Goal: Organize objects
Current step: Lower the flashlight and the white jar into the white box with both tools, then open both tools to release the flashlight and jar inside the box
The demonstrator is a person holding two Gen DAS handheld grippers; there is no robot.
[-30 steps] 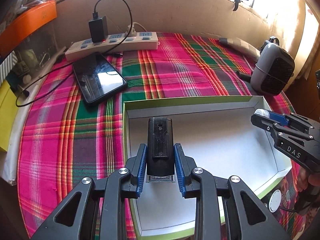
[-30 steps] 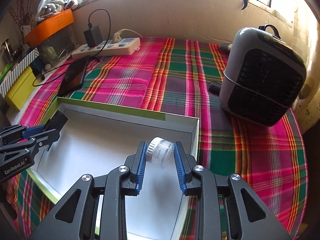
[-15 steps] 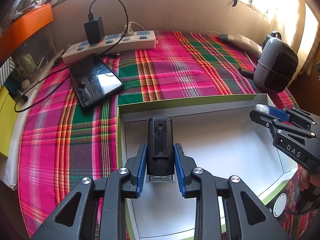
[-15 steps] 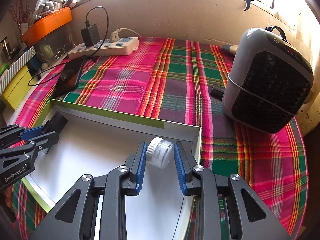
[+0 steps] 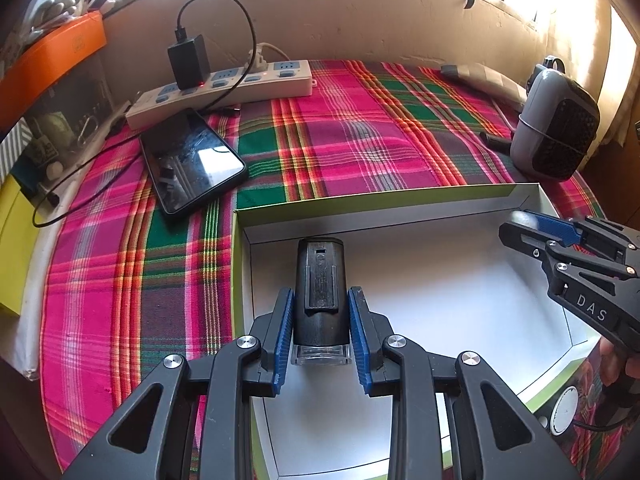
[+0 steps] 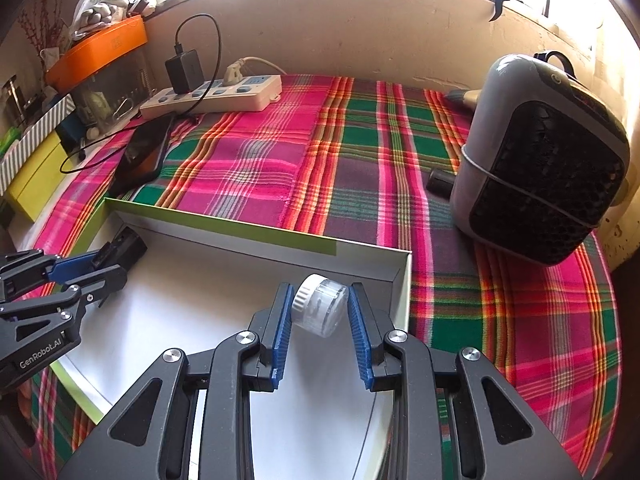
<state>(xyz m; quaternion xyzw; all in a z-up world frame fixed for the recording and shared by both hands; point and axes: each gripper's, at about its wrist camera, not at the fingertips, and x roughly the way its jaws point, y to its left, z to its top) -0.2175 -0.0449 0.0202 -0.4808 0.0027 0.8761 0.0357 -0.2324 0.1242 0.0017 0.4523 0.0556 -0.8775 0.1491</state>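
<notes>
Over the open white box [image 5: 400, 280], the left hand-held gripper [image 5: 320, 320] clamps a black light [image 5: 319, 280] and the right hand-held gripper [image 6: 320, 312] clamps a clear jar [image 6: 320, 310] (both seemingly poised for placing inside).

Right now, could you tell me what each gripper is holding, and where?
Left gripper: black device, by its sides. Right gripper: small clear jar, across its ends.

- Cloth [image 5: 340, 136]: woven plaid fabric, matt.
- Box [image 5: 440, 292]: smooth white card inside, green outside.
- Phone [image 5: 192, 166]: glossy black glass.
- Jar [image 6: 320, 310]: clear plastic, ribbed white cap.
- Heater [image 6: 536, 160]: smooth grey plastic, black mesh grille.
</notes>
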